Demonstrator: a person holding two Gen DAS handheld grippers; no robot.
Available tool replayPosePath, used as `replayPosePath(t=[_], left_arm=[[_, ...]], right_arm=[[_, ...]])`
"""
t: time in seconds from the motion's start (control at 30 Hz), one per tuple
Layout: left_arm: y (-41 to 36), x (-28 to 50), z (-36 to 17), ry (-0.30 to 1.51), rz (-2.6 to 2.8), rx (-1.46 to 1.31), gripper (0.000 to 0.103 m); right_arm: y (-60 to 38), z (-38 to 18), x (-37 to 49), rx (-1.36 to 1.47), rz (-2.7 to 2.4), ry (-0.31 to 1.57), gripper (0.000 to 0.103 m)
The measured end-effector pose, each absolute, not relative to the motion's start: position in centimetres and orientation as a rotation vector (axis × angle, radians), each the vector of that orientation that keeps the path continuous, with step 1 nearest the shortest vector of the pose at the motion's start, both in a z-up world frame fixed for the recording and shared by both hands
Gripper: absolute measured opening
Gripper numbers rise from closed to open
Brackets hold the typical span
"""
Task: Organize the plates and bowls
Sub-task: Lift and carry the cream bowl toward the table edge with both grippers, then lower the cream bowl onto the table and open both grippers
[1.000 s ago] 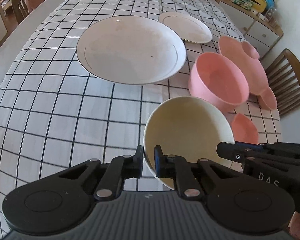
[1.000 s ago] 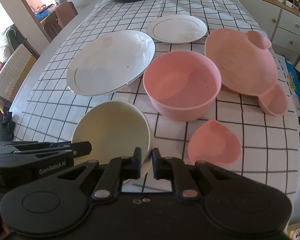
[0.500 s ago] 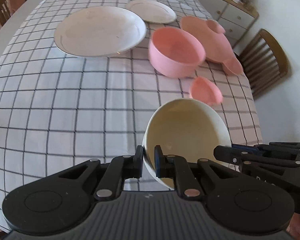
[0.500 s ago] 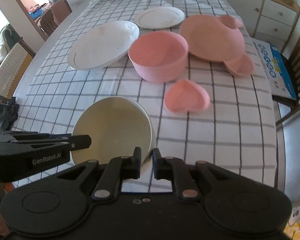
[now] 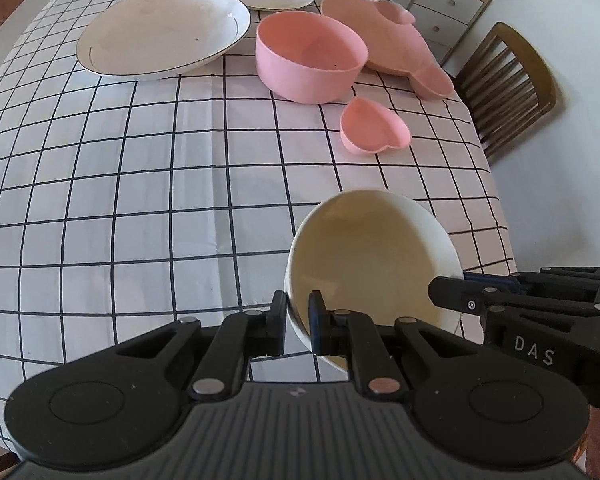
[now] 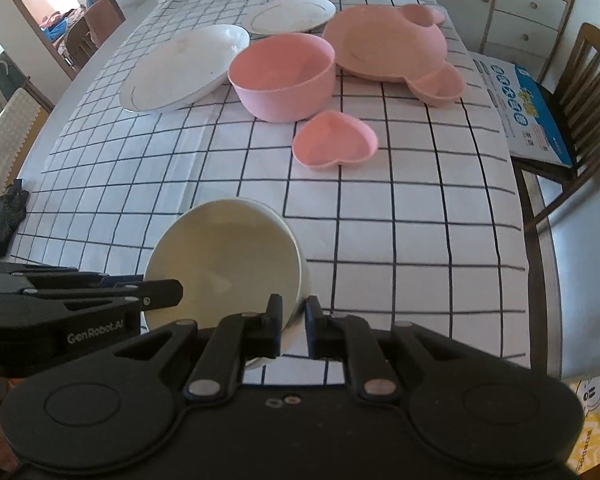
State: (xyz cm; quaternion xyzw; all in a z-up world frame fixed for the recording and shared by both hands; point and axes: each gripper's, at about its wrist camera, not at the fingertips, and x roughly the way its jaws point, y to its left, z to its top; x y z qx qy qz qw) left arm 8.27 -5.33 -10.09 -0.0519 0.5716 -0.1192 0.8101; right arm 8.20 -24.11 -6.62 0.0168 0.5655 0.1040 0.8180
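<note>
Left wrist view: left gripper and right gripper each clamp fingers on opposite rims of the cream round bowl, sharing its weight above the checked desk, well short of the pink round bowl.

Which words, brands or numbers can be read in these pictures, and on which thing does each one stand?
"DAS": on the side of the right claw, seen from the left wrist camera; any further letters are hidden.
"GenRobot.AI": on the side of the left claw, seen from the right wrist camera.
Blue and white printed box on the chair: its print is too small to read.
Yellow printed thing at the lower right: blurred, not readable.
</note>
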Motion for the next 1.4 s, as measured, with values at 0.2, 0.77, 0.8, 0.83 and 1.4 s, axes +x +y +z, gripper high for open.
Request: replayPosePath(t=[0.2, 0.77, 0.8, 0.83, 1.4], left_arm=[[-5.4, 7.7, -10.4, 1.228, -0.277, -0.101, 0.011], [-5.2, 7.6, -10.9, 1.264, -0.271, -0.153, 0.011], [-5.0, 7.7, -10.8, 1.262, -0.271, -0.161, 0.011], [-4.8, 7.6, -10.7, 1.259, -0.27, -0.168, 0.011], [-3.4, 7.0, -8.9, 1.2, -0.256, -0.164, 0.014]], right_arm=[[-24.2, -7.0, 7.5, 0.029, 0.218, 1.211, 0.01], [-24.7, -7.4, 7.5, 0.059, 0.21, 1.224, 0.02], [-24.9, -7.3, 7.5, 0.063, 0.207, 1.22, 0.021], [-25.0, -7.2, 7.5, 0.064, 0.204, 1.218, 0.021], [-25.0, -5.4, 7.2, 0.085, 0.248, 1.165, 0.036]])
